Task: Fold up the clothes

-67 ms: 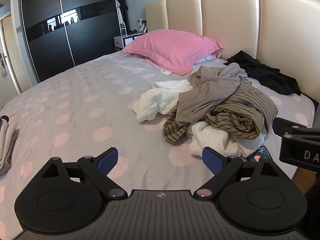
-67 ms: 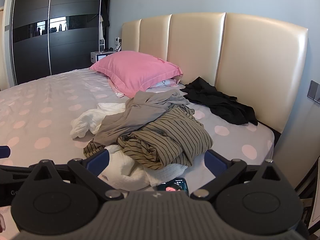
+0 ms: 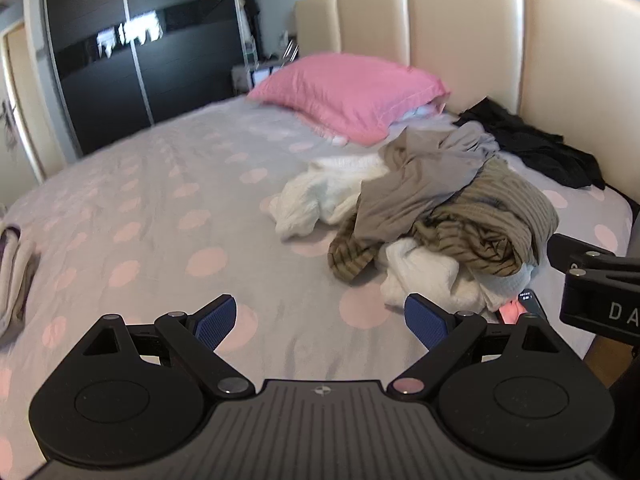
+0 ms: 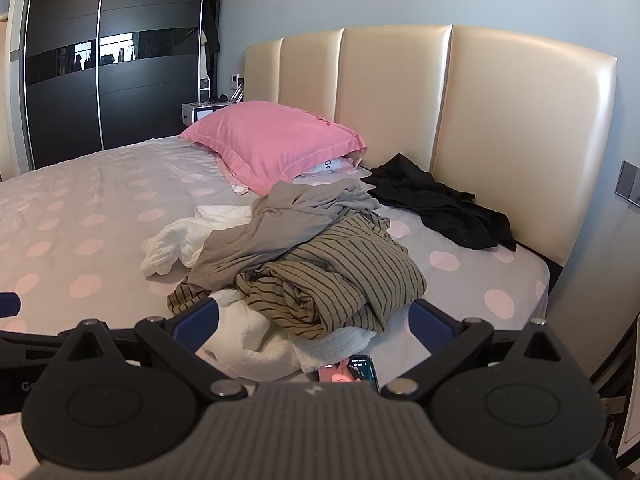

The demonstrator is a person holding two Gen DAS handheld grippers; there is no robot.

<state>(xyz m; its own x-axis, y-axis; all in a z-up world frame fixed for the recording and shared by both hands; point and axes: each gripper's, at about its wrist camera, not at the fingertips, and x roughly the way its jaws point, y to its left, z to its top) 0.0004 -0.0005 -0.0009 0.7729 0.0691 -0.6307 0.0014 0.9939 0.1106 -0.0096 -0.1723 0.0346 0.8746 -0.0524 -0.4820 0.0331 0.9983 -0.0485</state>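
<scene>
A heap of unfolded clothes lies on the right half of the bed: an olive striped top [image 3: 492, 224] [image 4: 340, 276], a grey garment [image 3: 424, 184] [image 4: 272, 232] draped over it, and white garments [image 3: 320, 196] [image 4: 248, 344] beneath and to the left. A black garment [image 3: 536, 148] [image 4: 440, 208] lies apart by the headboard. My left gripper [image 3: 320, 322] hovers open over bare sheet, short of the heap. My right gripper [image 4: 316, 322] is open too, just in front of the heap, holding nothing. Part of the right gripper [image 3: 600, 280] shows at the left wrist view's right edge.
A phone [image 4: 352, 370] [image 3: 520, 308] with a lit screen lies at the bed's near edge under the heap. A pink pillow [image 3: 352, 92] [image 4: 276, 140] rests by the cream headboard [image 4: 400, 100]. A folded garment [image 3: 16, 272] sits at far left. A dark wardrobe [image 4: 112, 80] stands beyond the dotted sheet [image 3: 160, 208].
The left wrist view has shifted slightly, so that gripper is moving a little. Both grippers stay open and the clothes have not moved.
</scene>
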